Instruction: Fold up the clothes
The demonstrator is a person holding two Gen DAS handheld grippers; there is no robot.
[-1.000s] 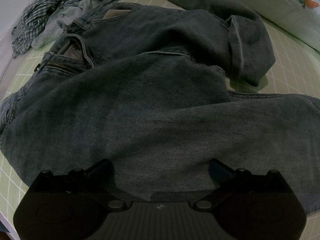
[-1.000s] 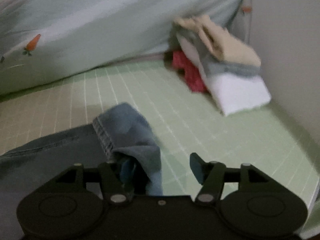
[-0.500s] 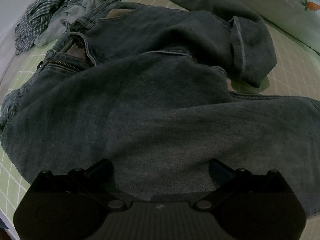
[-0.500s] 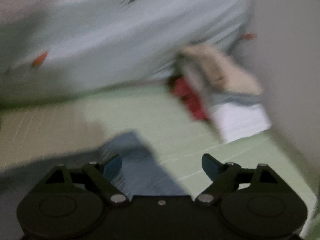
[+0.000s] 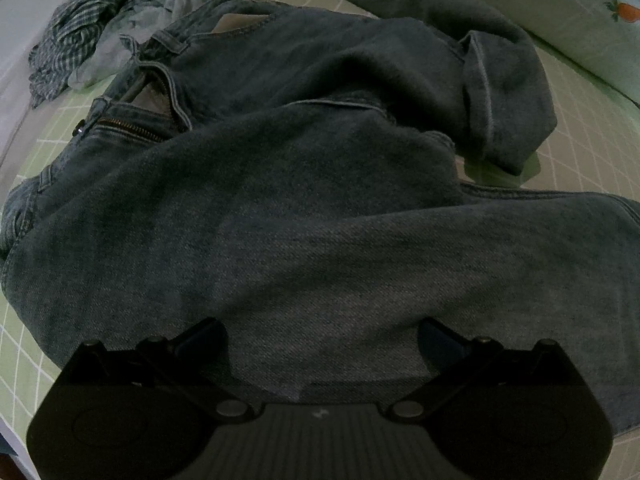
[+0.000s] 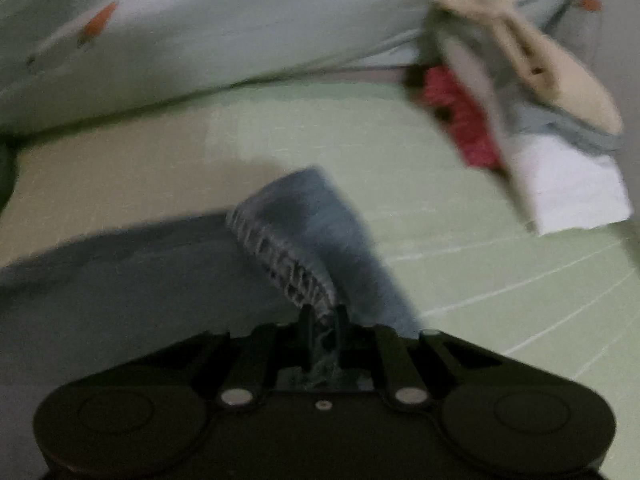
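Dark blue jeans [image 5: 304, 200] lie spread on a green grid sheet [image 5: 580, 128], waistband and open zipper at upper left, one leg doubled back at upper right. My left gripper [image 5: 320, 340] is open, its jaws wide apart over the denim of the near leg. In the right wrist view, my right gripper [image 6: 323, 316] is shut on the hem of a jeans leg [image 6: 304, 232], which stands up from between the jaws. The view is blurred.
A crumpled plaid shirt [image 5: 132, 4] lies beyond the waistband. A pale quilt with carrot prints [image 6: 200, 28] runs along the far side. A stack of folded clothes, beige, grey, white and red [image 6: 528, 112], sits at the right by the wall.
My right gripper was open around the jeans hem and has shut on it. My left gripper has stayed open over the denim, shifting only slightly.
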